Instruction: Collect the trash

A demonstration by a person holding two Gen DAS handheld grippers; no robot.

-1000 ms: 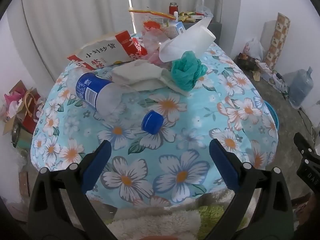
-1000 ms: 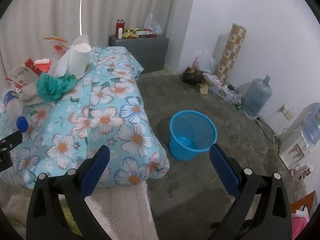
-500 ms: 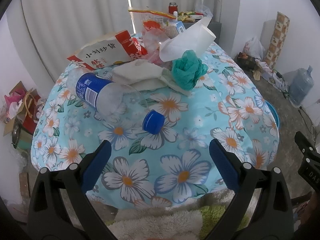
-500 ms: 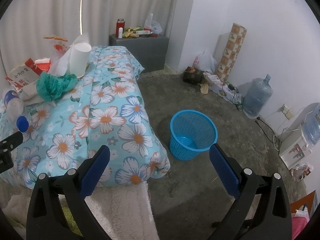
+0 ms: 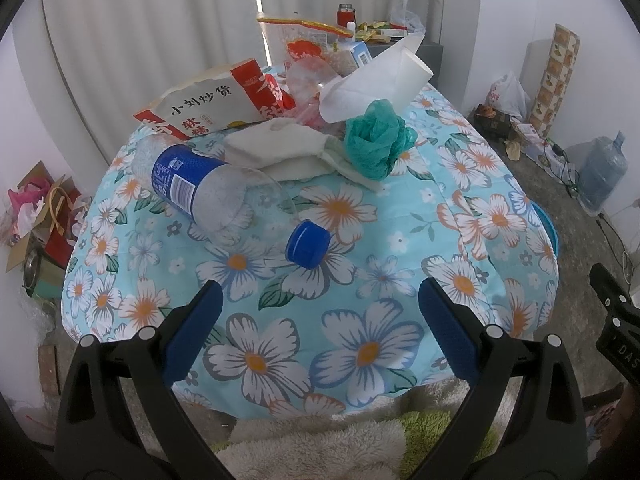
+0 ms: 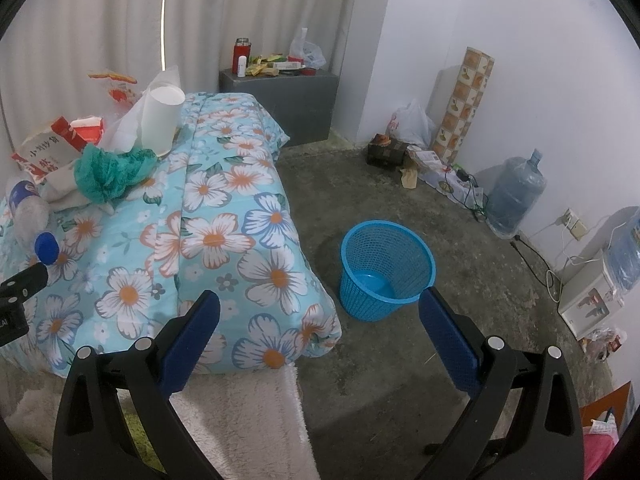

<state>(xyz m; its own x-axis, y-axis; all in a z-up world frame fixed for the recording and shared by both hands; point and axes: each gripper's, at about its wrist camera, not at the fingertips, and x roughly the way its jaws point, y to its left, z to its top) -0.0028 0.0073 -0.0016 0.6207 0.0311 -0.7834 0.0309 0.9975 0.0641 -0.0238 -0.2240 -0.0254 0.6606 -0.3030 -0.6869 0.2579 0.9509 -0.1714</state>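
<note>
So both grippers are just hanging out over the near edge of the flowery quilt [image 5: 372,248], neither one touching anything. The left gripper [image 5: 318,312] is spread wide with nothing between its blue pads, pointing at the one clear plastic bottle [image 5: 208,192] that lies on its side just ahead, blue cap [image 5: 308,243] aimed toward the tool and blue label further up toward the far left. The right gripper [image 6: 319,320] is opened just as wide and also holding nothing; it sits off to the right of the bed, looking down at the floor, with the single blue mesh basket [image 6: 386,270] standing upright on the concrete just past its right finger, near the bed's corner. You can see the edge of the other tool poking in at the side of each view, so the two are close side by side. Trash count on the quilt: one bottle, one crumpled teal plastic bag [image 5: 378,138] in the middle, one whitish cloth or rag [image 5: 288,152] lying between bottle and bag and touching both, one white paper roll [image 5: 380,84] tipped over behind the bag, one white and red snack bag [image 5: 216,102] with Chinese print at the far left, plus a clear snack packet [image 5: 316,44] standing at the very back. Behind that pile the smaller bits are too jumbled to count. Basket looks empty apart from its solid bottom.
</note>
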